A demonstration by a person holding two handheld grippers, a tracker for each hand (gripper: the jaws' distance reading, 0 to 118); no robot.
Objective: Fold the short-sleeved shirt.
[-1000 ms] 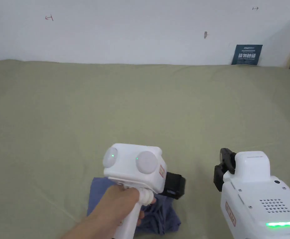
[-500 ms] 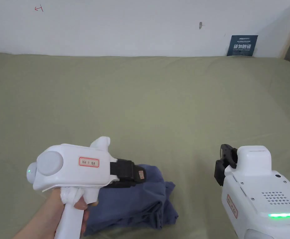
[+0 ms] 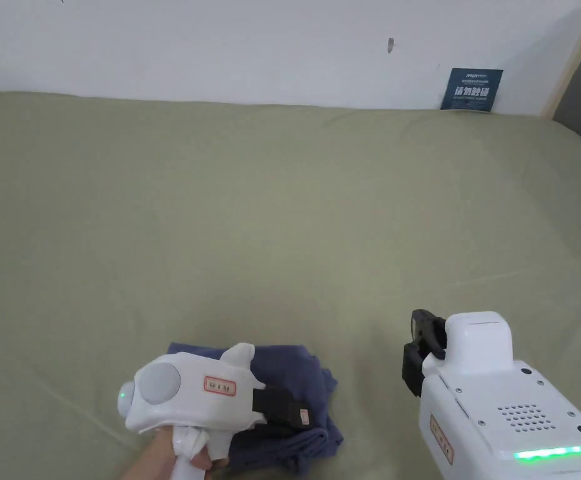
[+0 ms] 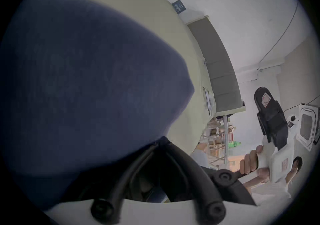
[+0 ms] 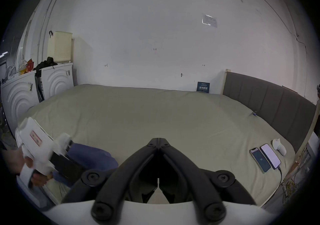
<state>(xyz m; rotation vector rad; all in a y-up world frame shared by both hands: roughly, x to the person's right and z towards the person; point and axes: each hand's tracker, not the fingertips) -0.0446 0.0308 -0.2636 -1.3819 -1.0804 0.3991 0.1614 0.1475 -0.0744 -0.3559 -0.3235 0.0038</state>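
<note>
The left gripper (image 3: 295,414) lay on the navy short-sleeved shirt (image 3: 292,375), a soft, rumpled bundle on the olive bedsheet (image 3: 283,206); its jaws looked closed, grip unclear. The right gripper (image 5: 158,139), off to its right, was closed and empty. Best press flat, square the lumpy edges.

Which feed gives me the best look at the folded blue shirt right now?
The head view: the shirt lies as a compact bundle on the bed, its outline mostly visible behind the left gripper. The left gripper view is too close, a blurred blue mass. The right gripper view catches part of it, low left.
</note>
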